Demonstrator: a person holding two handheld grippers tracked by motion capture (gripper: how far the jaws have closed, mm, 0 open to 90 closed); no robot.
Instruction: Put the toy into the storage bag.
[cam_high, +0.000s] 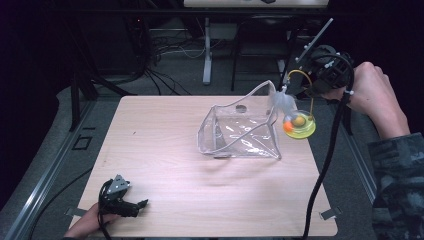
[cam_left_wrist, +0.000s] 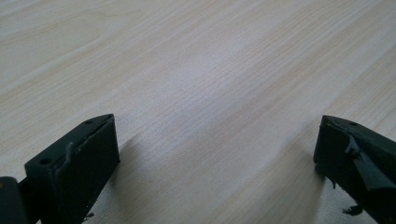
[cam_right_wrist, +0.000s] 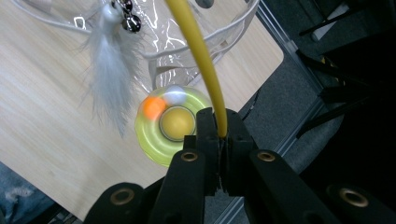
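A cat toy hangs over the table's right edge: a yellow-green disc (cam_high: 300, 126) (cam_right_wrist: 152, 135) carrying an orange ball (cam_right_wrist: 152, 107) and a white ball, plus a curved yellow stalk (cam_high: 312, 102) (cam_right_wrist: 196, 42) tipped with a white feather (cam_high: 283, 102) (cam_right_wrist: 109, 70) and small bells. My right gripper (cam_high: 311, 89) (cam_right_wrist: 220, 127) is shut on the stalk just above the disc. A clear plastic bag (cam_high: 240, 132) stands open on the table, right beside the feather. At the near left corner my left gripper (cam_high: 142, 204) (cam_left_wrist: 217, 128) rests low over bare wood, jaws wide apart and nothing between them.
The light wooden table (cam_high: 165, 150) has bare room at the left and front. Dark floor, cables and metal stands (cam_high: 207, 55) lie beyond its far edge. A person's sleeve (cam_high: 397, 180) comes in at the right.
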